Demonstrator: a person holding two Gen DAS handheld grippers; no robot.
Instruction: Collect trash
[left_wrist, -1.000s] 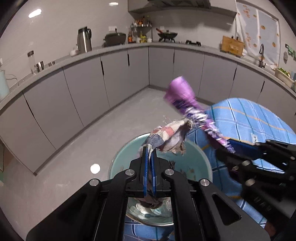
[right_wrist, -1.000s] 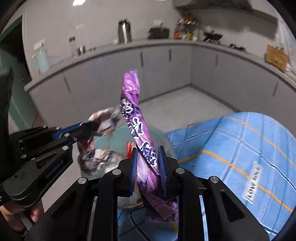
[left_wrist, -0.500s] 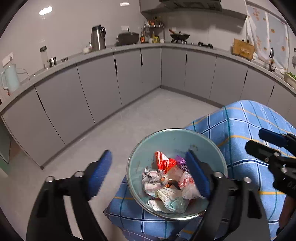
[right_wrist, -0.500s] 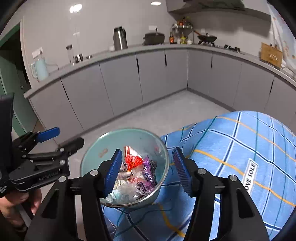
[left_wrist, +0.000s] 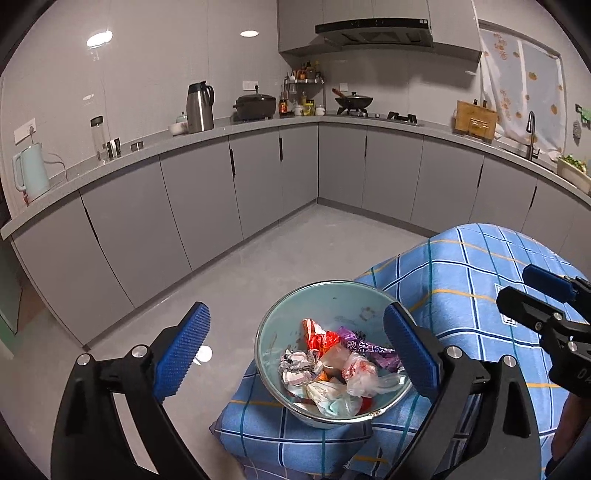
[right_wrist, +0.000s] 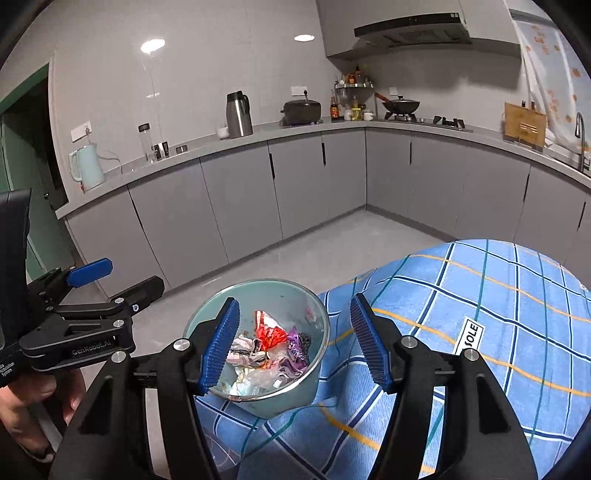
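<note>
A pale green metal bowl (left_wrist: 280, 321) stands at the near corner of the blue checked tablecloth (left_wrist: 476, 280). It holds crumpled trash: a purple wrapper (left_wrist: 365, 349), a red wrapper (left_wrist: 319, 336), a grey-pink cloth scrap (left_wrist: 299, 363) and clear plastic bags (left_wrist: 360, 373). My left gripper (left_wrist: 299, 343) is open and empty, above and behind the bowl. My right gripper (right_wrist: 293, 338) is open and empty, over the bowl (right_wrist: 310, 373) and the trash (right_wrist: 271, 338). Each gripper shows in the other's view: the right one (left_wrist: 543, 302), the left one (right_wrist: 107, 280).
Grey cabinets (left_wrist: 199, 206) under a countertop curve around the room, carrying a kettle (left_wrist: 31, 171), a steel flask (left_wrist: 199, 107) and a pot (left_wrist: 255, 105). Grey floor (left_wrist: 280, 254) lies beyond the table. A white label (right_wrist: 469, 334) lies on the cloth.
Both grippers opened and dropped the cloth scrap and the purple wrapper into the bowl, then drew back and up from it.
</note>
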